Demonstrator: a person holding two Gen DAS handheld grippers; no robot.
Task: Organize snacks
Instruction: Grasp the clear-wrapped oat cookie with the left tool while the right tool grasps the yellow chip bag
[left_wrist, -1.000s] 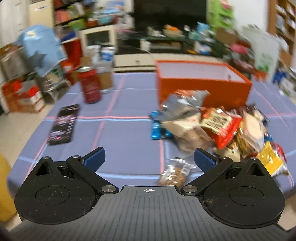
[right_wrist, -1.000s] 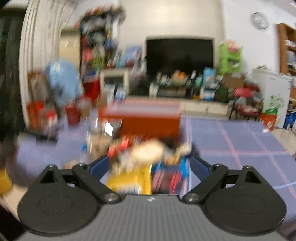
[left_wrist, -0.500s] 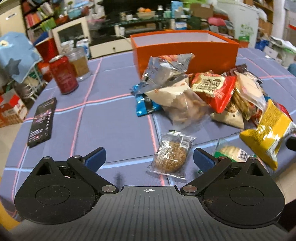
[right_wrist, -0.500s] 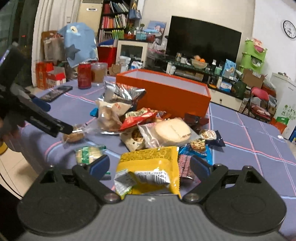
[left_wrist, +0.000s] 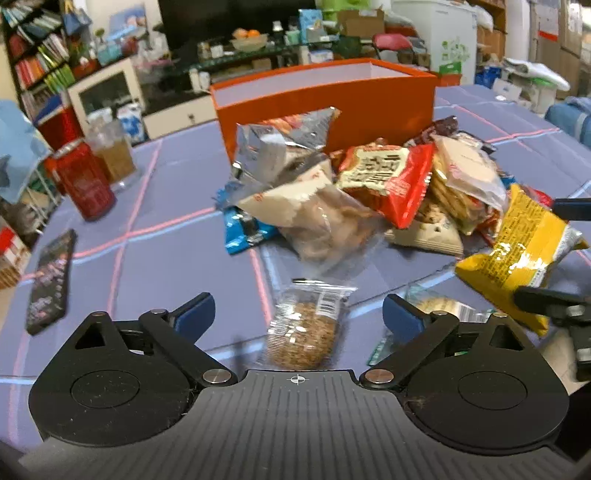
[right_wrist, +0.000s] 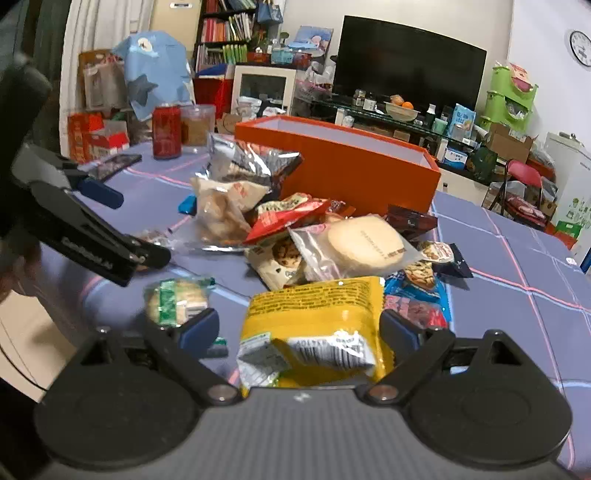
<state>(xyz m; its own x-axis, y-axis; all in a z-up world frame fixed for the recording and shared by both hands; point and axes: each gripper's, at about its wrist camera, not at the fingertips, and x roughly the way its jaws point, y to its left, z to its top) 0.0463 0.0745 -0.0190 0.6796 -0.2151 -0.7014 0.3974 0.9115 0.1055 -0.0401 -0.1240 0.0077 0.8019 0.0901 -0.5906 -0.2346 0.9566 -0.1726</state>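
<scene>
A pile of snack packets lies on the blue cloth in front of an open orange box, which also shows in the right wrist view. My left gripper is open, with a clear-wrapped brown cookie lying between its fingers. My right gripper is open around a yellow snack bag, which also shows in the left wrist view; I cannot tell if the pads touch it. The left gripper also shows at the left of the right wrist view.
A red can, a glass of brown drink and a black phone sit on the table's left side. A green-wrapped biscuit pack lies near the front edge. Cluttered shelves and a TV stand behind.
Both grippers have moved in low towards the snacks. The cookie now lies between the left fingers and the yellow bag between the right fingers.
</scene>
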